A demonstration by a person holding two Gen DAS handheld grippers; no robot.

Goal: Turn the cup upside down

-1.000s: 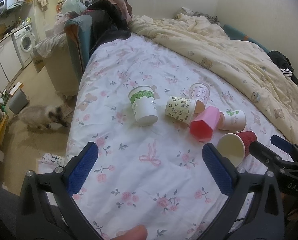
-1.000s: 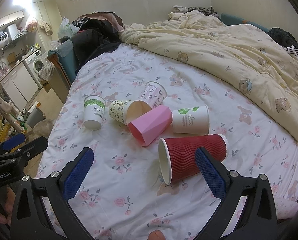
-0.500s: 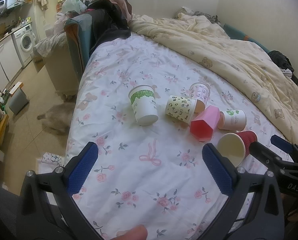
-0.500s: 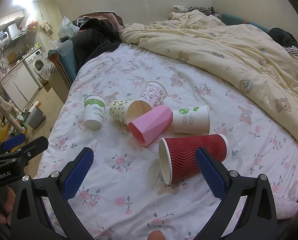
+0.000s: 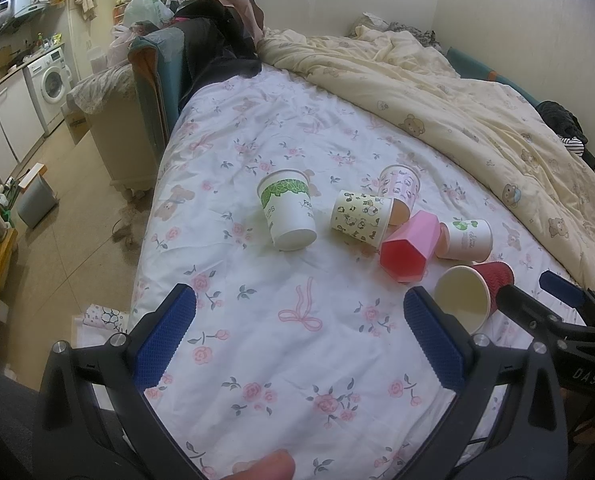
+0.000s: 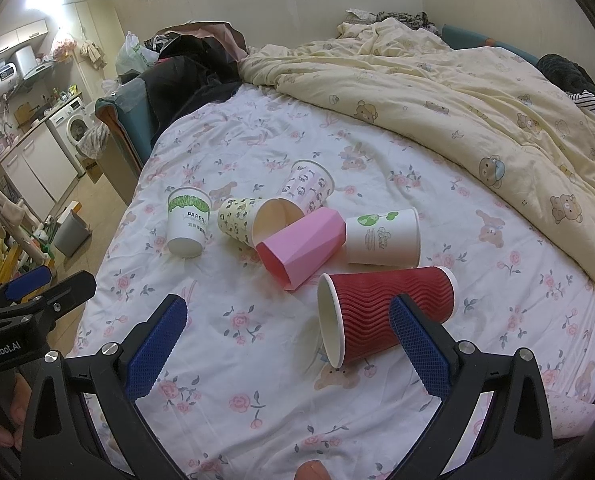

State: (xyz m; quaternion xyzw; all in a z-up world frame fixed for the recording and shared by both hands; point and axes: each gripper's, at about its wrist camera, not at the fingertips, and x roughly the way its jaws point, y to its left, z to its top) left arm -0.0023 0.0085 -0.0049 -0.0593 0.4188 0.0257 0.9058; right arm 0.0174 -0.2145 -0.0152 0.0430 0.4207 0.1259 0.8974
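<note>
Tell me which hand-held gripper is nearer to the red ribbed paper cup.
Right. The right hand-held gripper has the red ribbed paper cup lying just ahead; the left hand-held gripper sits further away, to its left.

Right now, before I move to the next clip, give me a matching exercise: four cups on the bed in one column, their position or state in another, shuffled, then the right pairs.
Cups:
1. red ribbed cup
2. pink faceted cup
3. green-banded paper cup
4. panda-print cup

States:
A. standing apart at the left of the group, wide end up
B. on its side, nearest the open right gripper
C. on its side, cream inside showing, beside the pink cup's mouth
D. on its side in the middle, angular walls

Pairs: 1-B, 2-D, 3-A, 4-C
</note>
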